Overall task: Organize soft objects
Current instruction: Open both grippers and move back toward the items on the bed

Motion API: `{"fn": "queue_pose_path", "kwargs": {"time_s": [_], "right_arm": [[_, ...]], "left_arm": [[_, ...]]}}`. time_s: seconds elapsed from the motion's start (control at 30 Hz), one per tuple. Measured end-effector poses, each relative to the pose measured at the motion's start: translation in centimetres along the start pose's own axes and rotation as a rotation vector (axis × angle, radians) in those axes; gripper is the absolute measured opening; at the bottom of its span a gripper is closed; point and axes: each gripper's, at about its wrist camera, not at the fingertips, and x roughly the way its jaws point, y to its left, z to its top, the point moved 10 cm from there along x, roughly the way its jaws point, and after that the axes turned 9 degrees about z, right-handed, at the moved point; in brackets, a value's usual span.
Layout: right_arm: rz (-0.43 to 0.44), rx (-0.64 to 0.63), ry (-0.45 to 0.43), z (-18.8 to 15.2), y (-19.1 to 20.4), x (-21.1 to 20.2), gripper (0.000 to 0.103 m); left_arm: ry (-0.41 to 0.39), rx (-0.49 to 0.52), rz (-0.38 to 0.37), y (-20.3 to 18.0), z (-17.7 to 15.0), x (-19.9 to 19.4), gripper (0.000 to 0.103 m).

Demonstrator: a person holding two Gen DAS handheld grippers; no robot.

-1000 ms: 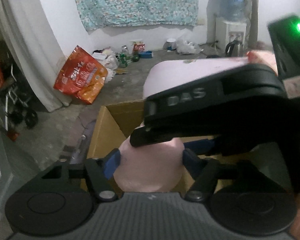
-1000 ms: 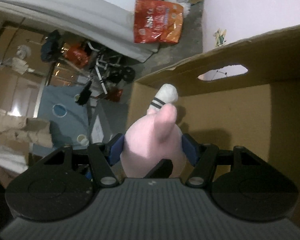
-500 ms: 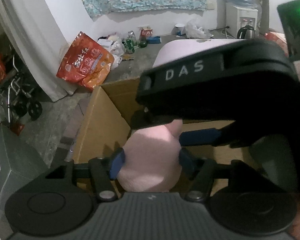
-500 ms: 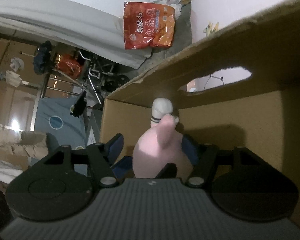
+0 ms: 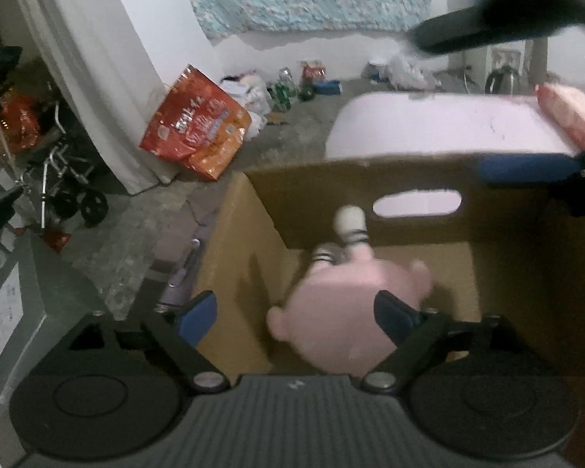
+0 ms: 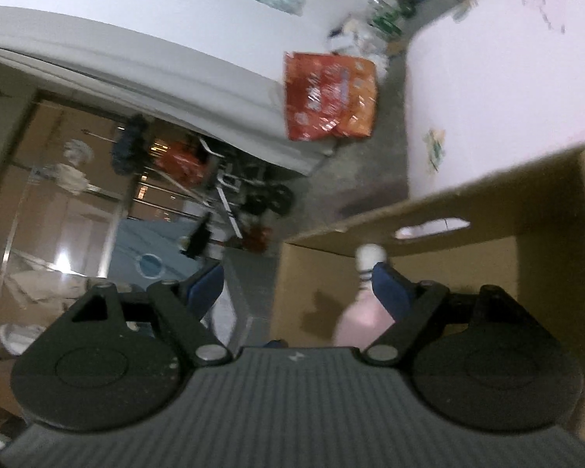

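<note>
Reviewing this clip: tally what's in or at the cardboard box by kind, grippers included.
Pink plush toy with striped legs: 1
Brown cardboard box with handle cut-out: 1
Black two-finger grippers, blue pads, both open: 2, left gripper, right gripper
Total: 4

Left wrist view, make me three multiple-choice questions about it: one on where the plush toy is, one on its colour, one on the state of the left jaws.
1. Where is the plush toy?
A. on the floor beside the snack bag
B. inside the cardboard box
C. on top of the white table

2. What colour is the body of the plush toy?
A. pink
B. green
C. yellow

3. How do the jaws of the left gripper stand?
A. pressed shut on the toy
B. shut with nothing between them
C. spread wide, the toy loose below them

Answers:
1. B, brown box walls surround the toy.
2. A, its round body is pale pink.
3. C, both blue pads stand apart and the left one is clear of the toy; the jaws have just been opening.
</note>
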Motion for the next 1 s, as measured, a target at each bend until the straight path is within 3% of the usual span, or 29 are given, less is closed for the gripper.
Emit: {"fn": "queue_pose_path", "kwargs": {"time_s": [0.3,0.4,0.5,0.57,0.8,0.9,1.0], "right_arm": [[0.147,-0.105,-0.074,0.6,5.7,-14.2,0.083],[0.162,-0.144,-0.088,-0.5,6.2,-20.3,0.083],[0.146,-0.192,-0.118,-2.3,5.6,-27.1,0.083],[0.117,-0.217,-0.15,-3.4,4.4,-31.8,0.083],[-0.009,-0.185,-0.287,-7.4,-2.9,-45.3,0.085],[-0.05,-0.132,-0.354,-9.1,-7.0,-48.7,0.086],[-0.094,-0.098,-0.397,-10.3,-10.4,-50.2,0.086]], "left_arm": [[-0.082,-0.109,-0.034,1.4,0.7,-6.9,0.09],[-0.131,-0.136,-0.101,0.7,0.6,-10.6,0.09],[-0.157,-0.154,-0.232,-1.6,-0.1,-14.7,0.09],[-0.161,-0.148,-0.322,-3.8,-0.8,-17.3,0.09],[-0.168,-0.072,-0.525,-12.8,-3.3,-23.0,0.089],[-0.172,-0.03,-0.588,-17.4,-3.8,-24.1,0.089],[-0.171,0.032,-0.603,-21.9,-3.9,-24.6,0.086]]}}
